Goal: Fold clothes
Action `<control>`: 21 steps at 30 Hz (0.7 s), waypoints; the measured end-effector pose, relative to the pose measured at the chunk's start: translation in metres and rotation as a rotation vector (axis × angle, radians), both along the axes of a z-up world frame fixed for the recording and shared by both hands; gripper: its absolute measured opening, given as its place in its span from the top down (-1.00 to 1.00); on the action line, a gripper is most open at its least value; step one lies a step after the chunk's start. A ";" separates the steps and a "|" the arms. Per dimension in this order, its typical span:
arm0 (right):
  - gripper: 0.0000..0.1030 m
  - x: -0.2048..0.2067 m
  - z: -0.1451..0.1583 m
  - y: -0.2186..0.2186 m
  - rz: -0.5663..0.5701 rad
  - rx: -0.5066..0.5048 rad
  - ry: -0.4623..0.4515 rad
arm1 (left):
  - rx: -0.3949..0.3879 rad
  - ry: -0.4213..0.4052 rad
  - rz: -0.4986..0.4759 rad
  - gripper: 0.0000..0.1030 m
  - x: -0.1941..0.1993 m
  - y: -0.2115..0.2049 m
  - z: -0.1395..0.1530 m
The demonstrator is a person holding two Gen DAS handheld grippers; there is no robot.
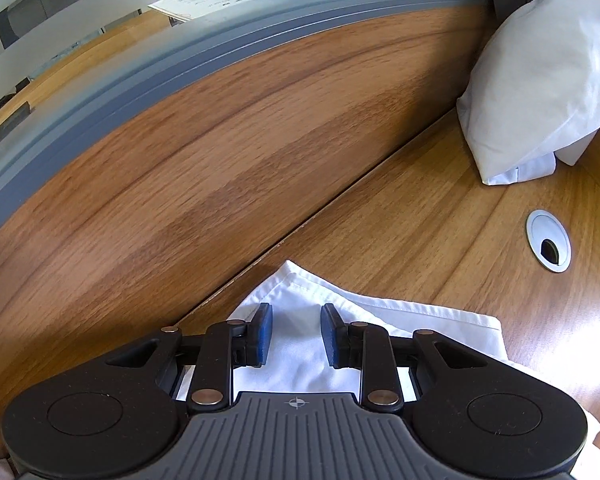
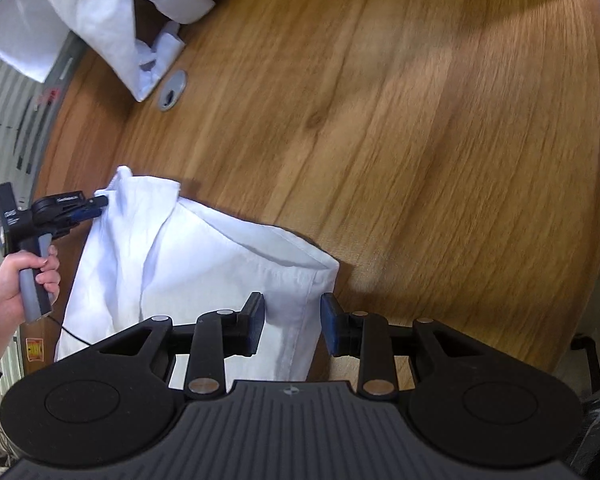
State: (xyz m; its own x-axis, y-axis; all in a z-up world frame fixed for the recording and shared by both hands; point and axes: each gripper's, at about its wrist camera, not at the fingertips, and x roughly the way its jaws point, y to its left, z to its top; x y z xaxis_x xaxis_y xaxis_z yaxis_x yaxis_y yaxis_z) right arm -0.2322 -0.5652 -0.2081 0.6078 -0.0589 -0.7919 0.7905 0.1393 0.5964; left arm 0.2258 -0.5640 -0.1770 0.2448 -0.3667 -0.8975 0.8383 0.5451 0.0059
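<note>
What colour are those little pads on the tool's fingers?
Blue pads, clearest in the left wrist view.

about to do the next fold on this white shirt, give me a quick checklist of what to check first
1. Left gripper open over the shirt corner: ok.
2. Right gripper open around the shirt's side edge: ok.
3. Either gripper actually holding cloth: not ok, the fingers stand apart.
4. Shirt lying flat: not ok, creased and partly folded over.
5. Table bare ahead of the shirt: ok.
6. Other white garment and cable hole apart from the shirt: ok.
</note>
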 end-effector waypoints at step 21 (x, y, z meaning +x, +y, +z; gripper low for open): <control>0.99 -0.114 0.012 -0.011 -0.207 -0.042 0.077 | 0.046 -0.024 0.050 0.32 0.008 -0.007 0.003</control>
State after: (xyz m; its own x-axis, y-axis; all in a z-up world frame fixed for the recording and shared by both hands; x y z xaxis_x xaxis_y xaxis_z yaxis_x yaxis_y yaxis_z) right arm -0.3462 -0.5761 -0.1958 0.5170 -0.2102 -0.8298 0.8479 -0.0074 0.5301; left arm 0.2339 -0.5712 -0.1738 0.2834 -0.3116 -0.9070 0.8092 0.5853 0.0517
